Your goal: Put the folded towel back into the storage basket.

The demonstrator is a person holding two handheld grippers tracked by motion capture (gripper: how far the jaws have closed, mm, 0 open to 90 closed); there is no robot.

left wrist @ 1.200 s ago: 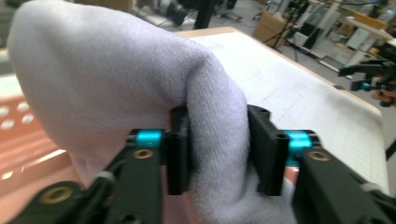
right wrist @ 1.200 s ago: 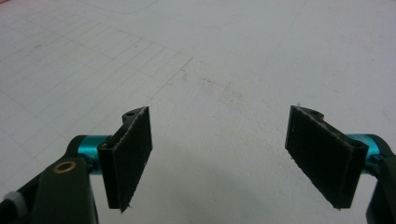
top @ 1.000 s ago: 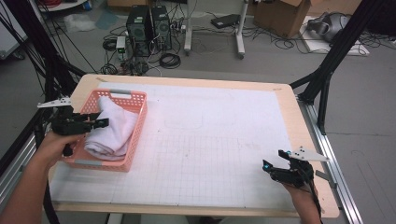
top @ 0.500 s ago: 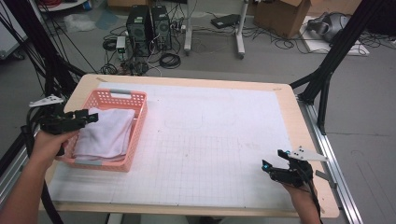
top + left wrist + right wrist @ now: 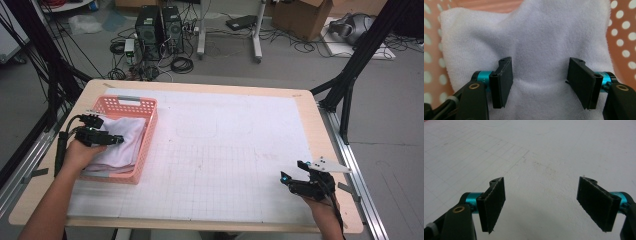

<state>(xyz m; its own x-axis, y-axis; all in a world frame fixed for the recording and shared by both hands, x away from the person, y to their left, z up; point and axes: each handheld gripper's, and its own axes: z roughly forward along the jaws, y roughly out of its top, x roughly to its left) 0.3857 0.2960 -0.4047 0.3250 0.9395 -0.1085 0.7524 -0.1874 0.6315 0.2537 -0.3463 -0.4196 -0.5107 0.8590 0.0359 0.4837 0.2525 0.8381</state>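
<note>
A person's left gripper (image 5: 537,85) hangs over a white towel (image 5: 534,37) lying in a pink perforated basket (image 5: 142,142) at the left end of the table (image 5: 240,150); its jaws have just been widening and stand apart, one on either side of a raised fold, not visibly pinching it; this looks like the reach before a pick-up, and the next move probably calls for sinking the jaws into the cloth and closing on that fold; the right gripper (image 5: 292,182) rests near the table's front right corner, jaws released over bare gridded surface; the towel looks soft, looped terry, rumpled and loosely folded, covering most of the basket floor.
</note>
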